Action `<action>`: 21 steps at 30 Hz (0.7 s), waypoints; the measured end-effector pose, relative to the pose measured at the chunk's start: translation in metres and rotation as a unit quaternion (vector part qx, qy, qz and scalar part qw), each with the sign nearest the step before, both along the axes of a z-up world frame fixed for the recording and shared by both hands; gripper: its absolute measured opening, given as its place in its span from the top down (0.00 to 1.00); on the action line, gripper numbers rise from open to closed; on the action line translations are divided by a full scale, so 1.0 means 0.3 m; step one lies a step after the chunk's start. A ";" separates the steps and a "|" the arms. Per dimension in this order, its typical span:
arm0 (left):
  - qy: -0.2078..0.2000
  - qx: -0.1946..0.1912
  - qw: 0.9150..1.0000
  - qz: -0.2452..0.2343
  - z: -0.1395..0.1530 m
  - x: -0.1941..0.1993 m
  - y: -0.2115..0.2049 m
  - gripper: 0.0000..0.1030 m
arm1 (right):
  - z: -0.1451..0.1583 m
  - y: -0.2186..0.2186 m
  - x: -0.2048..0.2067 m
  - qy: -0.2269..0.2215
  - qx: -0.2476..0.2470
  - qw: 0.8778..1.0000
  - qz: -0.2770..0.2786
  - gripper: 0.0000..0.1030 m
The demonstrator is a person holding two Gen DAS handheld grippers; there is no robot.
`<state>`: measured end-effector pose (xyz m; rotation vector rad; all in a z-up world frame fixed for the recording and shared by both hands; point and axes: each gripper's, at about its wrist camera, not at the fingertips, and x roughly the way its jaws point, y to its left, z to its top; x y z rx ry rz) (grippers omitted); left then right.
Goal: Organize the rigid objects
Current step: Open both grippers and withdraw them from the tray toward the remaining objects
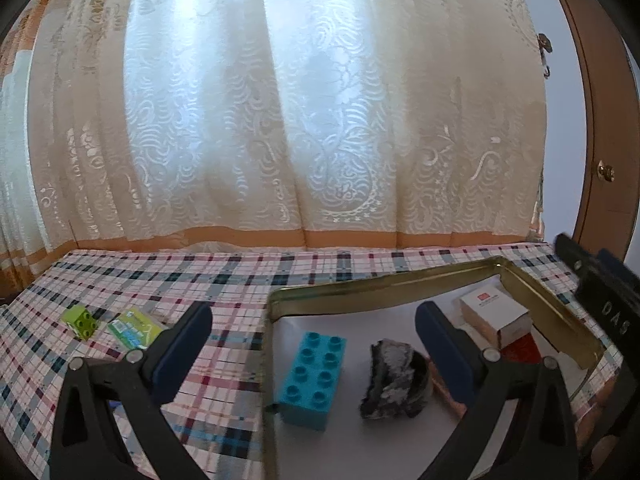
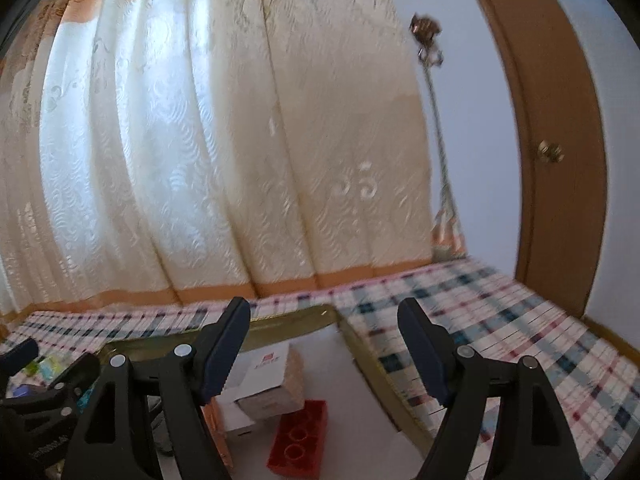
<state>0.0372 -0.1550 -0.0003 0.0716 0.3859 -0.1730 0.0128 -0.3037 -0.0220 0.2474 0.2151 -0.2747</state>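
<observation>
A gold-rimmed tray (image 1: pixel 384 282) lies on the plaid tablecloth. In it are a teal brick (image 1: pixel 312 380), a dark grey rock (image 1: pixel 390 384), a white box (image 1: pixel 494 314) and a red brick (image 2: pixel 300 438). My left gripper (image 1: pixel 314 346) is open and empty, above the tray's left edge and the teal brick. My right gripper (image 2: pixel 324 344) is open and empty, above the tray's (image 2: pixel 360 348) far right corner; the white box (image 2: pixel 266 376) lies under its left finger. A lime brick (image 1: pixel 82 320) and a green packet (image 1: pixel 134 326) lie on the cloth at left.
A patterned curtain (image 1: pixel 300 120) hangs behind the table. A brown door (image 2: pixel 556 160) stands at right. The plaid cloth (image 2: pixel 500 332) extends right of the tray. The right gripper's body (image 1: pixel 608 292) shows at the right edge of the left wrist view.
</observation>
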 end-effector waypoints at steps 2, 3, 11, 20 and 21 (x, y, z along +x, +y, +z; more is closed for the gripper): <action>0.000 -0.008 1.000 0.009 0.002 -0.001 0.035 0.00 | 0.006 0.002 -0.017 -0.009 -0.011 1.000 -0.018 0.24; 0.000 -0.015 1.000 0.013 0.001 -0.001 0.061 0.00 | 0.006 0.000 -0.023 -0.013 -0.012 1.000 -0.023 0.24; 0.000 -0.016 0.999 0.039 -0.014 -0.010 0.167 0.00 | 0.004 0.003 -0.050 -0.023 0.005 0.999 -0.046 0.24; 0.007 -0.009 0.999 0.037 -0.026 -0.013 0.210 0.00 | 0.004 0.010 -0.086 -0.028 0.000 0.997 -0.075 0.24; 0.008 -0.010 0.999 0.037 -0.026 -0.014 0.219 0.00 | 0.004 0.008 -0.091 -0.029 0.002 0.996 -0.080 0.24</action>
